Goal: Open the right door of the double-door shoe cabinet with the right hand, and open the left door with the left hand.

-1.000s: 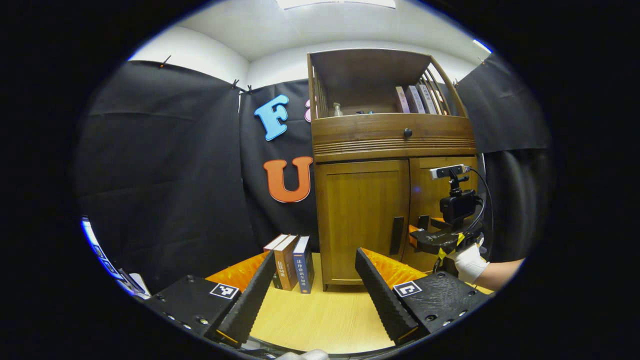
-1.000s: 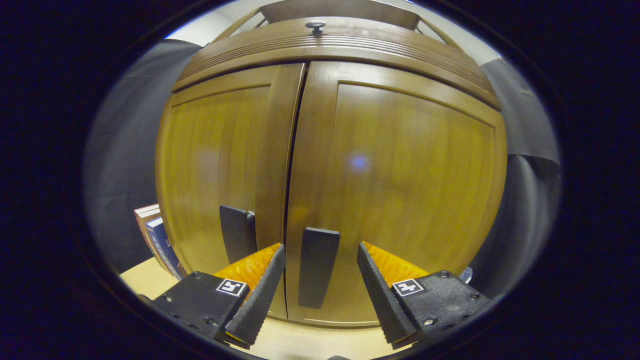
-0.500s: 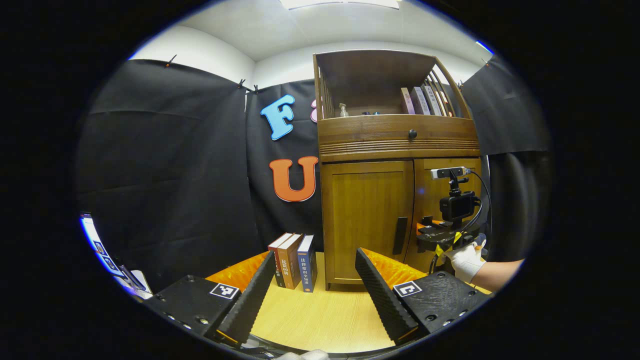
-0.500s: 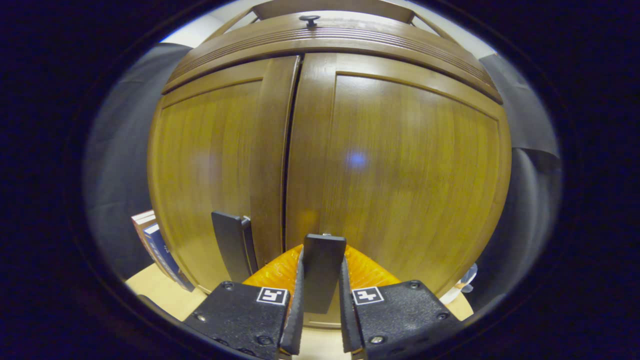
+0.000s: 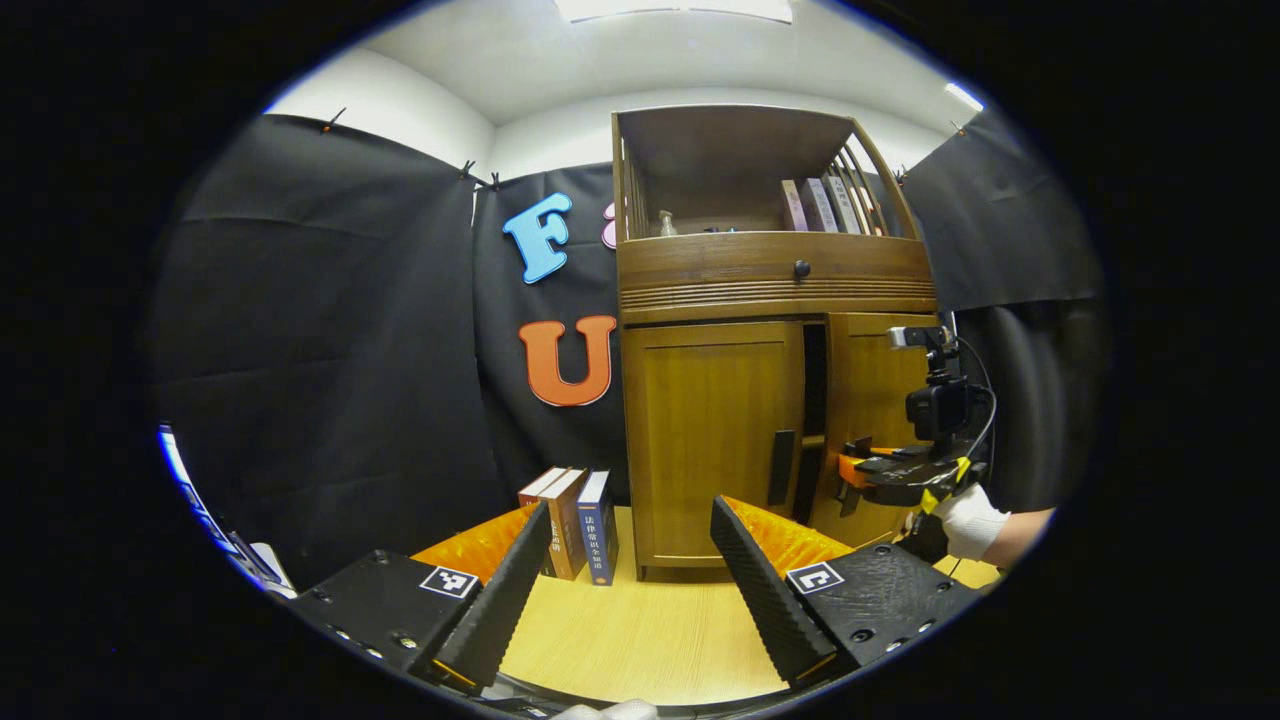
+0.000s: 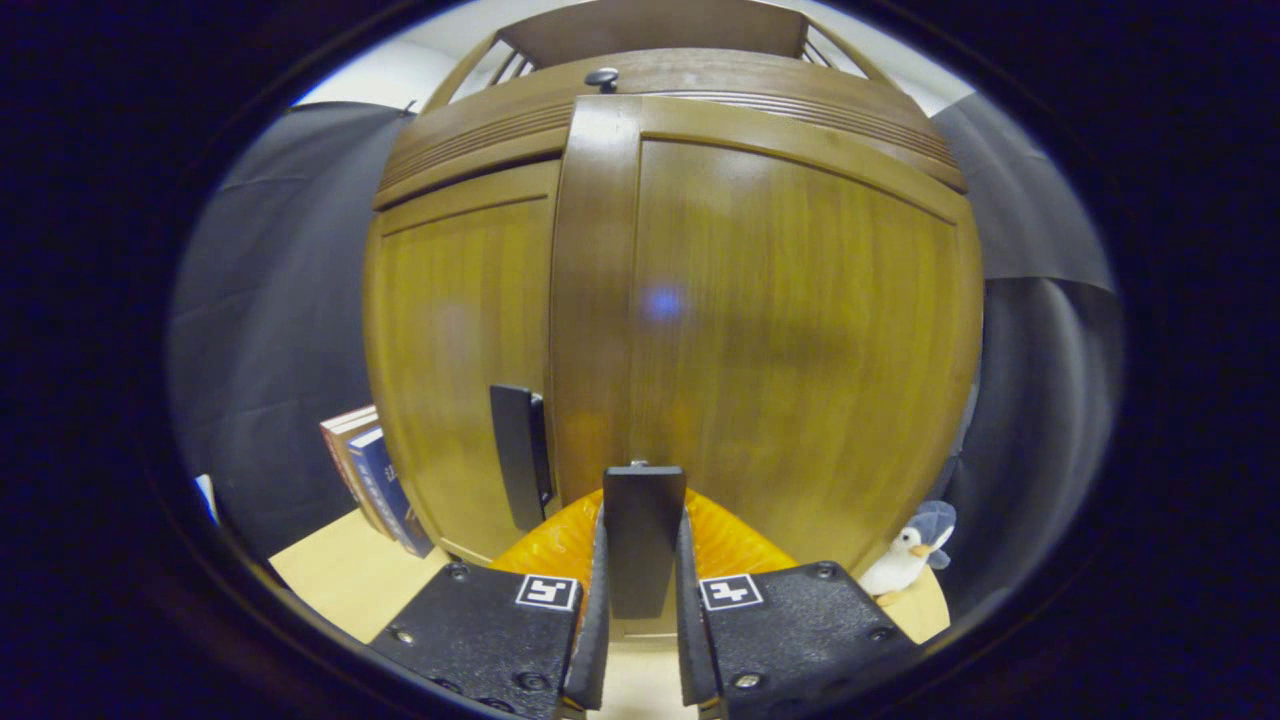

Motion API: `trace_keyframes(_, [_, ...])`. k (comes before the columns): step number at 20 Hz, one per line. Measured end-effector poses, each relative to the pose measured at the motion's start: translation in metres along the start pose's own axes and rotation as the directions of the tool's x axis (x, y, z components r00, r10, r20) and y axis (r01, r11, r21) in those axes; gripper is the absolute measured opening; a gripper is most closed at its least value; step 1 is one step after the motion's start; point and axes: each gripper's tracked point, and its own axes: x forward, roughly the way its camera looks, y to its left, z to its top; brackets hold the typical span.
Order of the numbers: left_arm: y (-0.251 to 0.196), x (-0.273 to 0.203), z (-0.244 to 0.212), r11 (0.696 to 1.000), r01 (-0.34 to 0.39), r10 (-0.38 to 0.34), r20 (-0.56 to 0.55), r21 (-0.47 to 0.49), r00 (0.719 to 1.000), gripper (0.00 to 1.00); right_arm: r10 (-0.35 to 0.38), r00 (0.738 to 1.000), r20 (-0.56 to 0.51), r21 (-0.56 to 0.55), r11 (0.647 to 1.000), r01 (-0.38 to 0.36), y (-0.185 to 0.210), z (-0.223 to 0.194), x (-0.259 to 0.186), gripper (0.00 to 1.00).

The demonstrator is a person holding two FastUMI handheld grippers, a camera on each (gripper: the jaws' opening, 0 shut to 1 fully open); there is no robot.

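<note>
right door (image 5: 868, 420) now ajar, handle (image 6: 642, 540) (gripper-clamped)

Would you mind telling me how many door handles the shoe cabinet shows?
2: the left door's handle hangs free by the door's inner edge; the right door's handle is clamped in the right gripper.

Left gripper view: far back, facing cabinet (image 5: 760, 400). Right gripper view: close against doors. Shared: cabinet front.
</note>
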Motion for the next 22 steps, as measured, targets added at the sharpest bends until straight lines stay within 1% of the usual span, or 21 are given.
trace_keyframes(2, [-0.005, -0.002, -0.004, 1.000, 0.021, -0.021, -0.005, -0.003, 1.000, 0.96, 0.004, 1.000, -0.006, 0.004, 1.000, -0.004, -0.005, -0.005, -0.019, 0.31])
trace_keyframes(4, [-0.011, -0.001, -0.008, 0.999, 0.049, -0.049, -0.009, -0.005, 0.999, 0.96, -0.002, 1.000, -0.012, 0.008, 1.000, 0.002, -0.013, -0.010, -0.040, 0.31])
trace_keyframes(5, [-0.015, 0.002, -0.008, 0.998, 0.064, -0.064, -0.010, -0.004, 0.998, 1.00, -0.009, 1.000, -0.013, 0.010, 1.000, 0.009, -0.018, -0.012, -0.049, 0.30])
trace_keyframes(6, [-0.019, 0.004, -0.009, 0.997, 0.080, -0.080, -0.010, -0.002, 0.997, 0.96, -0.015, 1.000, -0.014, 0.011, 1.000, 0.015, -0.022, -0.015, -0.058, 0.33])
trace_keyframes(7, [-0.023, 0.006, -0.009, 0.995, 0.097, -0.097, -0.008, 0.000, 0.995, 0.96, -0.022, 1.000, -0.015, 0.010, 1.000, 0.022, -0.027, -0.016, -0.066, 0.33])
trace_keyframes(8, [-0.027, 0.007, -0.009, 0.994, 0.111, -0.111, -0.006, 0.001, 0.994, 0.96, -0.029, 0.999, -0.017, 0.010, 1.000, 0.029, -0.031, -0.019, -0.074, 0.30])
trace_keyframes(10, [-0.038, 0.010, -0.007, 0.990, 0.142, -0.142, 0.001, -0.003, 0.990, 0.96, -0.044, 0.999, -0.023, 0.013, 0.999, 0.044, -0.041, -0.023, -0.088, 0.30])
trace_keyframes(11, [-0.043, 0.012, -0.006, 0.988, 0.157, -0.157, 0.003, -0.007, 0.988, 1.00, -0.053, 0.998, -0.025, 0.014, 0.998, 0.054, -0.046, -0.024, -0.094, 0.30])
trace_keyframes(12, [-0.048, 0.014, -0.007, 0.985, 0.172, -0.172, 0.004, -0.011, 0.985, 1.00, -0.064, 0.998, -0.026, 0.014, 0.998, 0.065, -0.051, -0.027, -0.100, 0.30])
trace_keyframes(13, [-0.054, 0.016, -0.007, 0.982, 0.188, -0.188, 0.006, -0.012, 0.982, 0.96, -0.073, 0.997, -0.027, 0.013, 0.997, 0.073, -0.056, -0.028, -0.106, 0.30])
trace_keyframes(14, [-0.059, 0.017, -0.007, 0.980, 0.200, -0.200, 0.006, -0.012, 0.980, 0.96, -0.082, 0.996, -0.029, 0.016, 0.996, 0.082, -0.060, -0.029, -0.111, 0.29])
trace_keyframes(15, [-0.062, 0.018, -0.007, 0.977, 0.211, -0.211, 0.005, -0.012, 0.978, 0.96, -0.091, 0.995, -0.033, 0.019, 0.996, 0.091, -0.064, -0.029, -0.118, 0.28])
trace_keyframes(16, [-0.067, 0.019, -0.007, 0.975, 0.221, -0.221, 0.006, -0.014, 0.975, 1.00, -0.098, 0.995, -0.036, 0.021, 0.995, 0.099, -0.068, -0.030, -0.121, 0.27])
trace_keyframes(17, [-0.071, 0.020, -0.006, 0.973, 0.231, -0.231, 0.007, -0.017, 0.973, 1.00, -0.109, 0.993, -0.038, 0.025, 0.994, 0.110, -0.071, -0.031, -0.124, 0.26])
trace_keyframes(18, [-0.076, 0.020, -0.005, 0.970, 0.241, -0.241, 0.010, -0.019, 0.970, 0.96, -0.121, 0.992, -0.040, 0.028, 0.992, 0.122, -0.075, -0.032, -0.128, 0.26])
trace_keyframes(22, [-0.088, 0.022, -0.003, 0.962, 0.274, -0.274, 0.014, -0.007, 0.962, 0.96, -0.163, 0.986, -0.044, 0.043, 0.985, 0.165, -0.093, -0.036, -0.141, 0.23])
